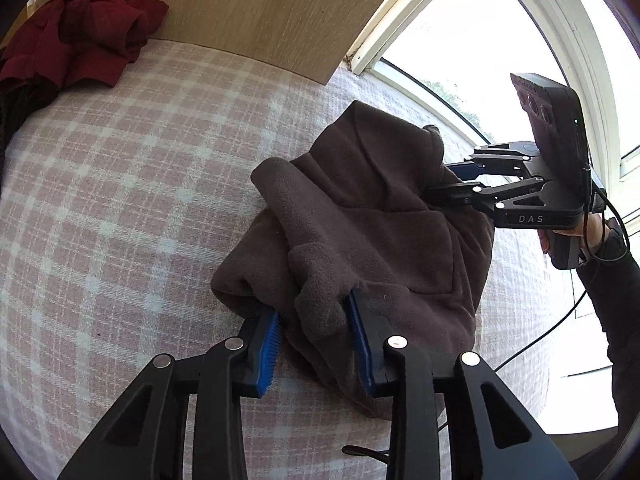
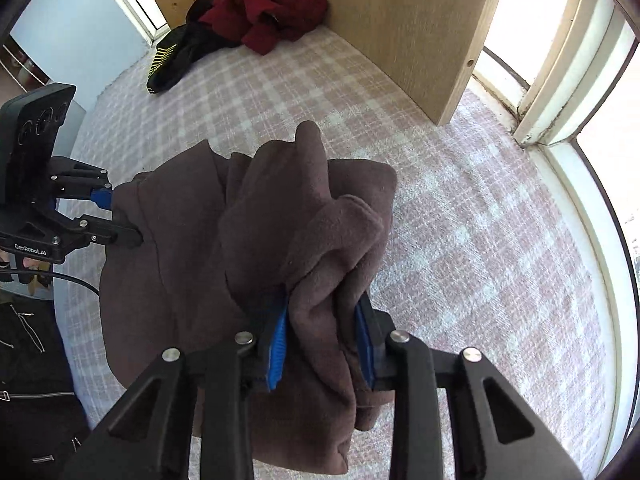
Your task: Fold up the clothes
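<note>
"DAS" stands in pale letters on the black body of the right gripper (image 1: 440, 184), behind its fingers. "GenRobot.AI" stands on the black body of the left gripper (image 2: 120, 220), likewise behind its fingers.

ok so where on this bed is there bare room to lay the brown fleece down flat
The checked cover lies bare between the brown fleece and the wooden panel, and on toward the window. The far corner is crowded by the red garment and black garment.
</note>
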The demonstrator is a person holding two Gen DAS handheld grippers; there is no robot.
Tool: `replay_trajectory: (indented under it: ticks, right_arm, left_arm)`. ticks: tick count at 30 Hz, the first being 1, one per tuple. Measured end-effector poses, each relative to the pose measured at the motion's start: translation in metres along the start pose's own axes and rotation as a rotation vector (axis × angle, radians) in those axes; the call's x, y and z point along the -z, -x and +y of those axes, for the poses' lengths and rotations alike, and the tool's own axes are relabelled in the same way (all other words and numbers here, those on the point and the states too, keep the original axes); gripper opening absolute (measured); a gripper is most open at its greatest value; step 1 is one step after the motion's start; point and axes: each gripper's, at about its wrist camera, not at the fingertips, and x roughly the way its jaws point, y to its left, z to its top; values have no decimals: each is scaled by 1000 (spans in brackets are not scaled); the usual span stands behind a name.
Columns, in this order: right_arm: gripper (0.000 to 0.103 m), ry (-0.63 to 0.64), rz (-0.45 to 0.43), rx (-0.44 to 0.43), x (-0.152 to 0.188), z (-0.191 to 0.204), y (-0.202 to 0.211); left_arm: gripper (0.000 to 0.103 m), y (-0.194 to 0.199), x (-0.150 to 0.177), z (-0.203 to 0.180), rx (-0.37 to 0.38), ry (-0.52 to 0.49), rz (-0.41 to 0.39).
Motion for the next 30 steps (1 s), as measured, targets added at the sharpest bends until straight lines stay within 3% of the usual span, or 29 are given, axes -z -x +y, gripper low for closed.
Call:
replay_trajectory:
  ticks: [4, 6, 8, 9, 10, 12, 13, 17, 21, 24, 30]
  right_arm:
    - [26, -63, -31, 29, 10, 4, 21]
    - [25, -102, -37, 35, 14, 3, 29]
    - [25, -133, -34, 40, 15, 2, 30]
    - [25, -138, -27, 50, 14, 3, 26]
    - [25, -142, -17, 57, 14, 4, 22]
    - [25, -144, -2, 66, 12, 5, 17]
    - [25, -143, -1, 69, 11, 6, 16]
    - [25, -155, -32, 53, 17, 10, 30]
    - [25, -231, -108, 32, 42, 13, 60]
    - [25, -346, -170, 34, 74, 7, 80]
    - [25, -661, -234, 70, 141, -30, 96]
  left_arm:
    - [29, 0, 0, 9, 34, 44, 16]
    - [36, -8, -6, 10, 46, 81, 33]
    - [70, -15, -6, 17, 23, 105, 62]
    - [75, -21, -7, 22, 7, 121, 66]
    - [75, -26, -9, 27, 10, 140, 67]
    - [71, -39, -13, 40, 93, 207, 64]
    - [55, -45, -13, 43, 152, 225, 67]
    - [36, -40, -14, 25, 171, 130, 42]
    - [32, -26, -29, 9, 223, 80, 26]
    - [31, -25, -55, -19, 222, -30, 28]
    - [32, -69, -112, -80, 188, -258, 81]
